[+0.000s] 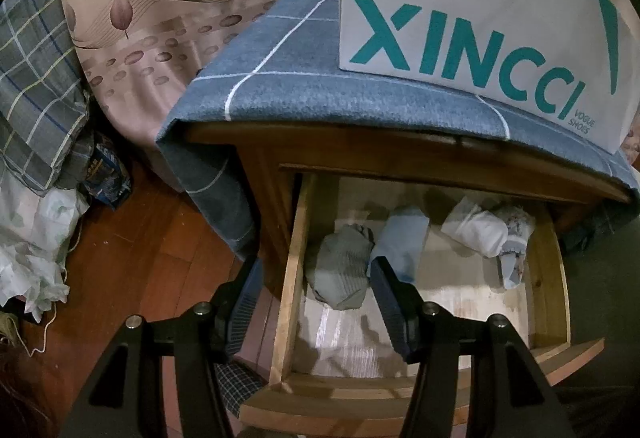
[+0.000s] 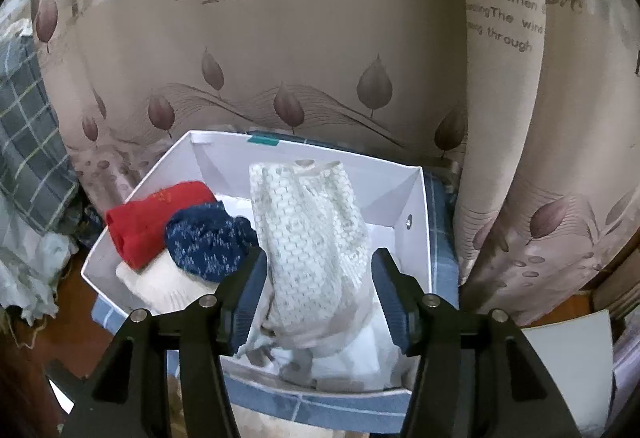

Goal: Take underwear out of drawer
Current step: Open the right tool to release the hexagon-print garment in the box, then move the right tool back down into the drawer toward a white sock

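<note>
Release over the box: right gripper point(image 2: 318, 290) jaws apart, a white patterned piece point(image 2: 312, 242) loose between them, lower centre, dropping into the white shoebox point(image 2: 416, 238).
Left gripper point(image 1: 316, 302) is open and empty above the drawer point(image 1: 292, 278); next pick is probably the grey roll point(image 1: 344, 270) at centre.

drawer point(image 1: 294, 270) pulled open, light wood. Inside: grey bundle point(image 1: 344, 272), pale blue roll point(image 1: 404, 238), white roll point(image 1: 478, 228), patterned piece point(image 1: 514, 254). White patterned underwear point(image 2: 316, 246) draped in box point(image 2: 416, 198).
</note>
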